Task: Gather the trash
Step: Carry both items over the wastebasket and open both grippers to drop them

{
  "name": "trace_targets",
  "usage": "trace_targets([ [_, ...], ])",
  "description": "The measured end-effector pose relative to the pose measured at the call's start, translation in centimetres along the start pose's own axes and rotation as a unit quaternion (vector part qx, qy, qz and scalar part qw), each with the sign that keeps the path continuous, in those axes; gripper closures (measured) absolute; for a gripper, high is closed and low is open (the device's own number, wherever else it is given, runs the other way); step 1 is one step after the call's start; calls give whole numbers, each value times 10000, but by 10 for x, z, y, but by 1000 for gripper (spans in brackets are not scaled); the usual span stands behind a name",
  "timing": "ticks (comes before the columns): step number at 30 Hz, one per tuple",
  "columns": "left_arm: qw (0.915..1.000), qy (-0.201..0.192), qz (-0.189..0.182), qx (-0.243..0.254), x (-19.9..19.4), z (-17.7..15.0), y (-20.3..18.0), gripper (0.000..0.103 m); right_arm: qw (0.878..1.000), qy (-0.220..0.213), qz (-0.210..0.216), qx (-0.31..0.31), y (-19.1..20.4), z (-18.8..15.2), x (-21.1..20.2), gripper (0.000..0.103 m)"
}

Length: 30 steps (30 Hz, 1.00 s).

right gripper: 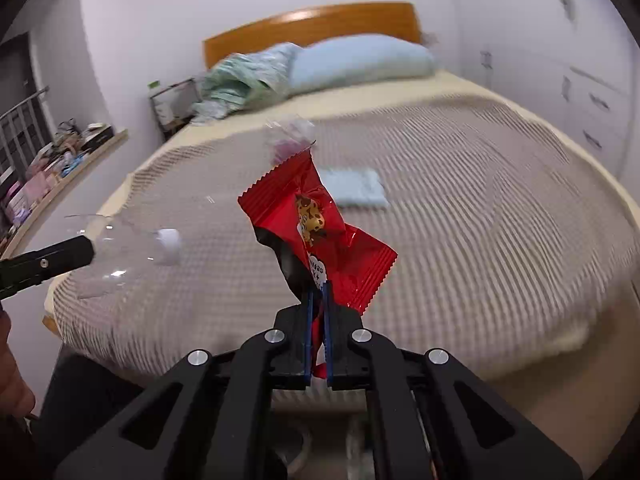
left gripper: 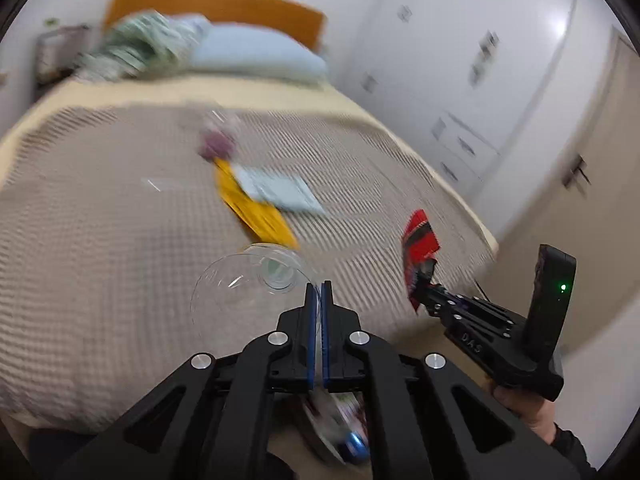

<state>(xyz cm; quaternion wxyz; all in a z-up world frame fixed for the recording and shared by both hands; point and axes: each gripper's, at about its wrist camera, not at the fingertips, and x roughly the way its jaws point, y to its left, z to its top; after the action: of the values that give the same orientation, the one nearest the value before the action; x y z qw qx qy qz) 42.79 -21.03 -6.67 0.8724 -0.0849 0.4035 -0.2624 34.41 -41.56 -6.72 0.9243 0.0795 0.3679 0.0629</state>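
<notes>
Premises: a bedroom in a private home. Evidence: a bed (right gripper: 440, 208) occupies most of the room, covered by a textured beige spread, with an orange wooden headboard (right gripper: 312, 24), a pale blue pillow (right gripper: 360, 62) and a crumpled patterned quilt (right gripper: 244, 76) at its head. White fitted wardrobes with drawers (left gripper: 472, 92) line one wall. A cluttered ledge (right gripper: 60, 160) runs along the other side.

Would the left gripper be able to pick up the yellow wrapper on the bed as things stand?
Probably not yet. The left gripper is shut on a clear plastic bottle, so its jaws are taken. The yellow wrapper lies uncovered on the bed, partly under a pale blue packet.
</notes>
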Motion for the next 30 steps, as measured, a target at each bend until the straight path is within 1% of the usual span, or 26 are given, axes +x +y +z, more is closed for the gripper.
trace_targets([
  [1,9997,224,-44,9,13,-10,-8,103,9999,61,-94,119,-10,-18,-6,99],
  [2,9985,539,-76,29,29,-22,-19,103,9993,186,-203,262,-22,-39,-9,99],
  [3,9967,803,-107,46,40,-32,-26,103,9986,281,-256,367,-30,-52,-11,99],
  [5,9931,1143,-216,142,57,-47,-37,103,9955,576,-371,649,-50,-87,-12,99],
  [6,9901,1366,-252,214,68,-59,-44,103,9931,764,-464,754,-59,-105,-7,98],
  [7,9883,1487,-249,242,76,-65,-45,103,9898,972,-538,893,-69,-123,-2,98],
  [9,9829,1806,-239,260,95,-79,-47,103,9811,1425,-471,1220,-90,-155,10,98],
  [11,9796,1987,-197,244,108,-86,-45,103,9729,1783,-527,1373,-102,-184,30,98],
  [14,9737,2268,23,214,129,-100,-38,103,9584,2360,-501,1524,-110,-221,79,98],
  [17,9704,2406,125,152,139,-103,-28,103,9504,2672,-425,1536,-108,-237,123,98],
  [18,9692,2455,171,129,144,-105,-24,103,9462,2823,-342,1545,-105,-243,148,98],
  [19,9686,2476,191,117,147,-106,-23,103,9435,2914,-354,1539,-103,-247,162,97],
  [22,9661,2568,245,72,158,-112,-16,103,9358,3257,-165,1342,-88,-259,209,96],
  [23,9651,2604,251,76,161,-110,-19,103,9319,3376,-152,1316,-83,-261,225,88],
  [24,9639,2647,264,94,166,-109,-20,103,9298,3428,-142,1330,-83,-263,232,75],
  [25,9630,2680,273,114,173,-108,-22,103,9289,3429,-106,1394,-81,-262,239,67],
  [26,9621,2710,269,130,176,-108,-23,103,9307,3348,-83,1471,-81,-258,241,53],
  [27,9609,2752,247,155,180,-109,-25,103,9344,3227,-122,1503,-84,-255,237,46],
  [28,9598,2793,229,171,185,-110,-27,103,9372,3132,-131,1530,-91,-258,230,44],
  [30,9570,2891,174,182,196,-114,-29,103,9411,2987,-211,1573,-100,-253,216,43],
])
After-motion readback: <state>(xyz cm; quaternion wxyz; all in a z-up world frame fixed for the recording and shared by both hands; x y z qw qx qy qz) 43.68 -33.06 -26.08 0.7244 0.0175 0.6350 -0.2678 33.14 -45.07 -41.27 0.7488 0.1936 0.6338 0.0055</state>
